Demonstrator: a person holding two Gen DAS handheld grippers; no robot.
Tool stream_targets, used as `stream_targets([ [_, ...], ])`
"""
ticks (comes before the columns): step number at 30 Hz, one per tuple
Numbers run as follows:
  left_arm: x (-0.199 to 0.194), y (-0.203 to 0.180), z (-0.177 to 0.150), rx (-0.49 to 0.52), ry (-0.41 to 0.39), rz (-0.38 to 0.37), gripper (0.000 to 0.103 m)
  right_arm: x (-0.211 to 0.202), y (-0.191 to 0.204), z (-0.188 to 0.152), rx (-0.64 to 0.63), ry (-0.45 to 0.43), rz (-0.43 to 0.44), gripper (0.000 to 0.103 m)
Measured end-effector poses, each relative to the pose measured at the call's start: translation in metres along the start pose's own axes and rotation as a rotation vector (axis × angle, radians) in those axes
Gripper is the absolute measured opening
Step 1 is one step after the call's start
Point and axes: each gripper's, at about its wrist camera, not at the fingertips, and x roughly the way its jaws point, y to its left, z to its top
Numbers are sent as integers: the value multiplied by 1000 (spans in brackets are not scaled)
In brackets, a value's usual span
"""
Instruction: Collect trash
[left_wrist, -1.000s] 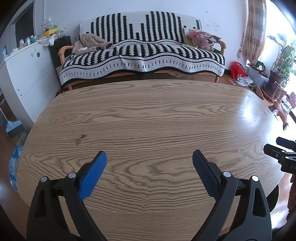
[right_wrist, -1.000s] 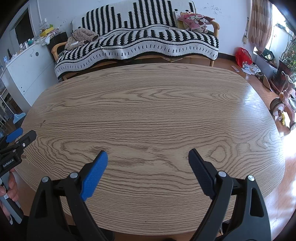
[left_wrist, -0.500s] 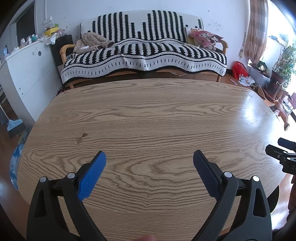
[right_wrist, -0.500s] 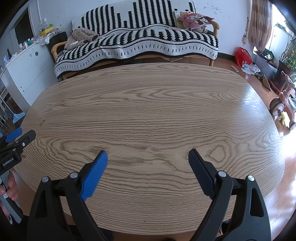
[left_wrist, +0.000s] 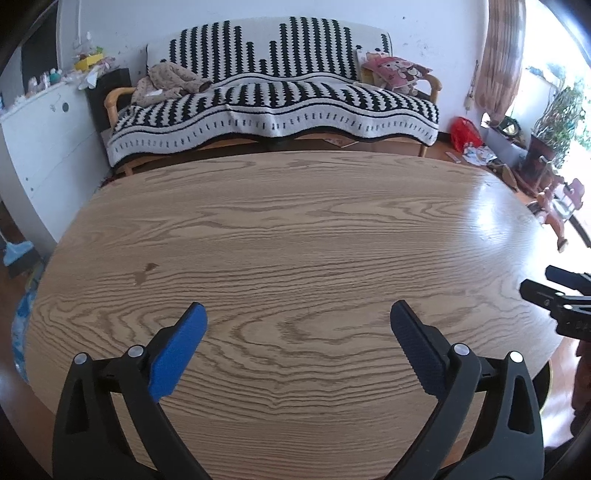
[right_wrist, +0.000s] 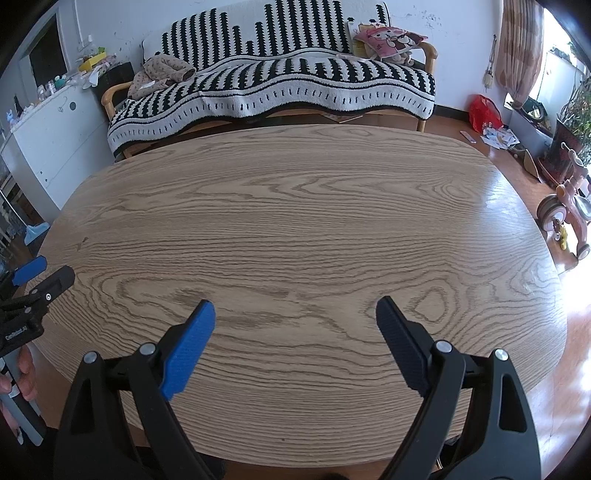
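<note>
My left gripper (left_wrist: 297, 306) hangs over the near part of the oval wooden table (left_wrist: 295, 221). Its jaws are opening, and nothing is between the blue pads. My right gripper (right_wrist: 295, 302) is open over the same table, with nothing between its pads either. Each gripper shows at the edge of the other's view: the right gripper (left_wrist: 537, 278) at the right rim, the left gripper (right_wrist: 55, 266) at the left rim, with a hand below it. The tabletop shows only wood grain and a small dark mark (left_wrist: 146, 271). Scattered papers (right_wrist: 496, 136) lie on the floor by a red bag (right_wrist: 484, 112).
A sofa under a black-and-white blanket (left_wrist: 273, 99) stands behind the table, and a white cabinet (left_wrist: 40, 140) stands on the left. A blue plastic bag (left_wrist: 22, 317) lies on the floor below the table's left edge. A tricycle (right_wrist: 569, 218) and plants stand on the right.
The left gripper's jaws have spread slightly wider. The right gripper and both hands have stayed where they were.
</note>
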Motion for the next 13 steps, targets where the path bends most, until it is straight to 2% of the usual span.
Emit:
stream_targets([
  [5, 0, -3, 1, 17, -18, 16, 96, -1, -5, 0, 3, 0, -2, 86],
  [10, -2, -6, 4, 48, -61, 90, 96, -1, -5, 1, 2, 0, -3, 87],
  [13, 0, -5, 1, 57, -52, 89, 96, -1, -8, 0, 3, -2, -4, 89],
])
